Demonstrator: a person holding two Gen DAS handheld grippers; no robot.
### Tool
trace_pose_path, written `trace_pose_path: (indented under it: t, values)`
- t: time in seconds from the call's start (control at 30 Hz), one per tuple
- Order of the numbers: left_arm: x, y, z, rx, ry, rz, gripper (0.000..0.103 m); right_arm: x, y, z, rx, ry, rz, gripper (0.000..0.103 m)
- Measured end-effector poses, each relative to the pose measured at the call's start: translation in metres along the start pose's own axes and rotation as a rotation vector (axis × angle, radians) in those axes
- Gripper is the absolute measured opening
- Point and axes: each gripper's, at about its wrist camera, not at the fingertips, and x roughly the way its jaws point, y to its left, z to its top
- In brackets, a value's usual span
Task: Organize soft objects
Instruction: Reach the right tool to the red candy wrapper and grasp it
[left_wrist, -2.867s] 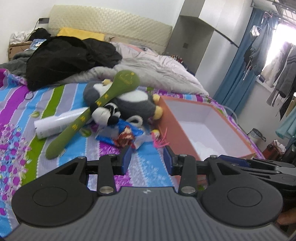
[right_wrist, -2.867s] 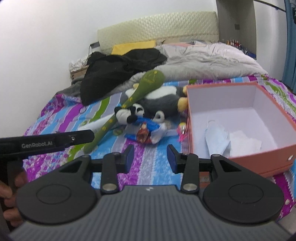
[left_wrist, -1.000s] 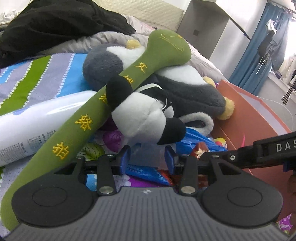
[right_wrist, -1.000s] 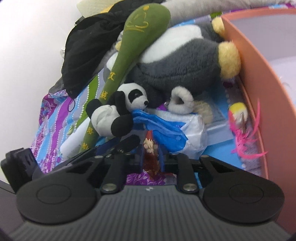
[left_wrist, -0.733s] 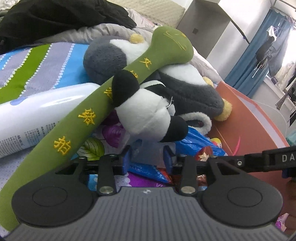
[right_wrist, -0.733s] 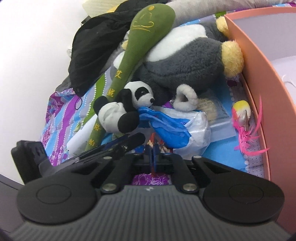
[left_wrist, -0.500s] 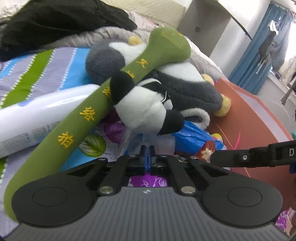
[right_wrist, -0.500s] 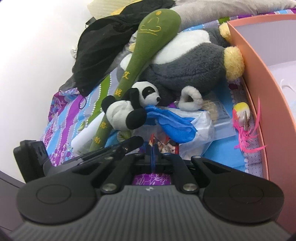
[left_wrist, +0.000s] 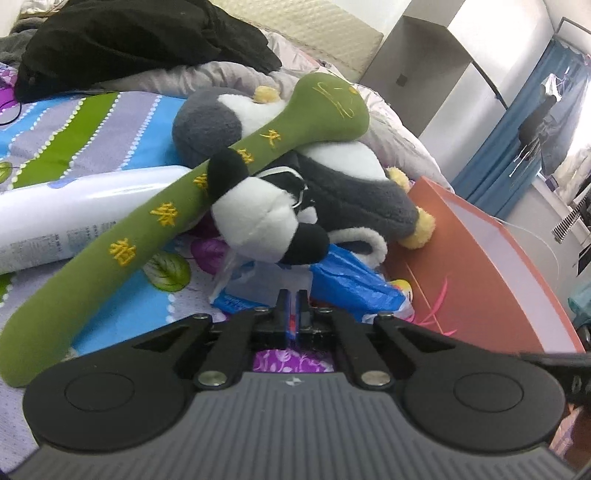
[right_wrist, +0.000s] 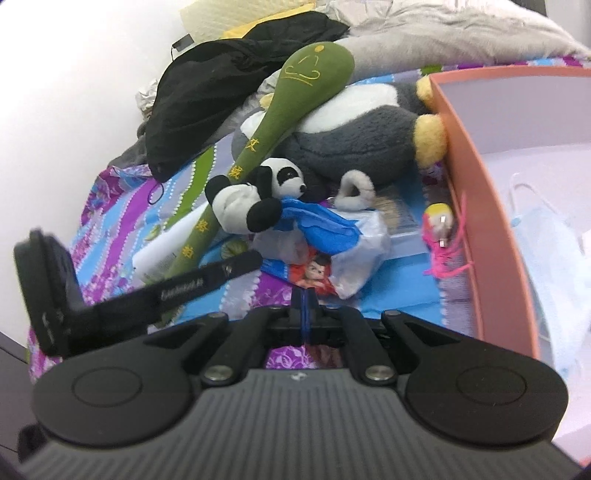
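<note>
Both grippers have closed since a second ago and lifted slightly: the left gripper (left_wrist: 292, 308) pinches the blue edge of a packet (left_wrist: 236, 301), the right gripper (right_wrist: 304, 306) grips a printed wrapper (right_wrist: 314, 275). From the left lie a white bottle (left_wrist: 74, 218), a green plush (left_wrist: 207, 184) with yellow embroidered characters, a panda (right_wrist: 255, 197), a grey plush (right_wrist: 351, 144) and an orange box (right_wrist: 476, 206). Small print on the bottle is unreadable.
</note>
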Motion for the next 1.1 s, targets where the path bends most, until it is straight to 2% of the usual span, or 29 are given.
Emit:
trace_pose_path:
  t: [0.07, 0.13, 0.2, 0.27, 0.3, 0.57, 0.63, 0.67, 0.7, 0.77, 0.9, 1.1]
  values:
    - [0.005, -0.005, 0.001, 0.007, -0.002, 0.005, 0.002, -0.004, 0.0, -0.003, -0.019, -0.008, -0.025, 0.004]
    - [0.014, -0.01, 0.002, 0.019, 0.011, 0.021, 0.01, -0.007, -0.001, -0.006, -0.036, -0.014, -0.046, 0.004]
    - [0.021, -0.016, 0.002, 0.034, 0.022, 0.034, 0.031, -0.008, -0.003, -0.009, -0.045, -0.015, -0.053, 0.004]
    - [0.027, -0.021, 0.001, 0.053, 0.016, 0.054, 0.04, -0.007, -0.002, -0.012, -0.066, -0.017, -0.076, 0.007]
    - [0.03, -0.024, 0.0, 0.067, 0.016, 0.071, 0.042, -0.006, -0.001, -0.013, -0.082, -0.018, -0.088, 0.007]
    - [0.052, -0.039, -0.002, 0.151, 0.025, 0.17, 0.042, 0.009, 0.001, -0.024, -0.167, 0.015, -0.146, 0.01]
    - [0.055, -0.041, -0.002, 0.159, 0.031, 0.194, 0.038, 0.013, 0.001, -0.026, -0.183, 0.022, -0.158, 0.01]
    - [0.057, -0.042, -0.002, 0.162, 0.032, 0.205, 0.031, 0.014, 0.001, -0.026, -0.192, 0.025, -0.17, 0.015]
    - [0.058, -0.041, -0.002, 0.165, 0.033, 0.225, 0.022, 0.016, 0.001, -0.027, -0.197, 0.027, -0.18, 0.032]
    - [0.057, -0.038, -0.001, 0.154, 0.033, 0.222, 0.021, 0.017, -0.001, -0.027, -0.19, 0.028, -0.183, 0.045]
    - [0.053, -0.036, -0.001, 0.148, 0.026, 0.216, 0.015, 0.017, -0.003, -0.027, -0.182, 0.015, -0.175, 0.044]
    - [0.031, -0.031, -0.002, 0.098, 0.023, 0.178, 0.013, 0.017, -0.003, -0.028, -0.172, 0.022, -0.173, 0.044]
